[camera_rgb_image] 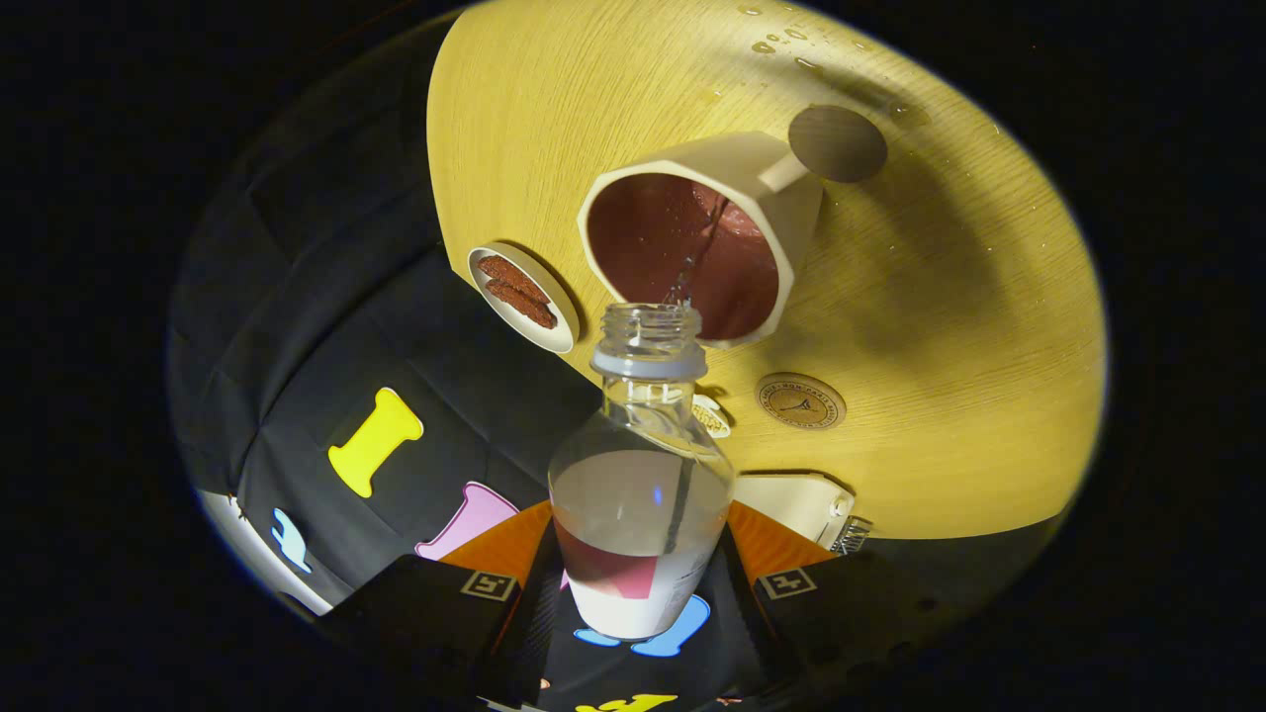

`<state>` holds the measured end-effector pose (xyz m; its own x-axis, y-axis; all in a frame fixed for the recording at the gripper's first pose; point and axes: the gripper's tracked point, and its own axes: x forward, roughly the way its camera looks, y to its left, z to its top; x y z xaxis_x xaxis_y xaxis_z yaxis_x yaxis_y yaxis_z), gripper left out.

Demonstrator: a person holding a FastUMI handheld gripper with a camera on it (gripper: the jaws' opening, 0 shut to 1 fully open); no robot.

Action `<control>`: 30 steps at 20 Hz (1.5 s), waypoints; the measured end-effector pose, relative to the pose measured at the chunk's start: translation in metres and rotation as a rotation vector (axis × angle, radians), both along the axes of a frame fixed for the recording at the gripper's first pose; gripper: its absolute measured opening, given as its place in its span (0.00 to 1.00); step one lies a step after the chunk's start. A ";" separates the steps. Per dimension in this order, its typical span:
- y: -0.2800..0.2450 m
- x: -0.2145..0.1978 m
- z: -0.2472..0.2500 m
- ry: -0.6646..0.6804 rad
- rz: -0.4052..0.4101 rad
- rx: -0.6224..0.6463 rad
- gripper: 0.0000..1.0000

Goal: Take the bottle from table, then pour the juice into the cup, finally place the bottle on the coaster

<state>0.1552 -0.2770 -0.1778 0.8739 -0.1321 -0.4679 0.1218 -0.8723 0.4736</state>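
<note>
The gripper [638, 583] clenches the bottle [641, 494], both fingers pressing its sides. At 12 o'clock just beyond its mouth, a thin stream of juice [692, 262] enters the cup [707, 232]: pouring is underway. The coaster [801, 400], at 1 o'clock, awaits the bottle.

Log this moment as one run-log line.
phase: pouring | tongs: shut on clear plastic bottle | bottle: tilted, mouth over beige mug | stream: entering mug | round wooden coaster: bare

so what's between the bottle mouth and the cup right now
In the gripper view, a thin stream of juice runs from the bottle, held between the jaws, into the cup. Nothing else lies between them.
</note>
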 end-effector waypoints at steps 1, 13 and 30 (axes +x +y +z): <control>-0.002 0.002 -0.001 0.003 -0.008 0.011 0.73; -0.020 0.008 0.020 -0.051 -0.063 0.143 0.73; -0.020 0.015 0.039 -0.054 -0.059 0.206 0.73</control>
<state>0.1703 -0.2971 -0.1392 0.8918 -0.0900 -0.4434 0.0472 -0.9562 0.2890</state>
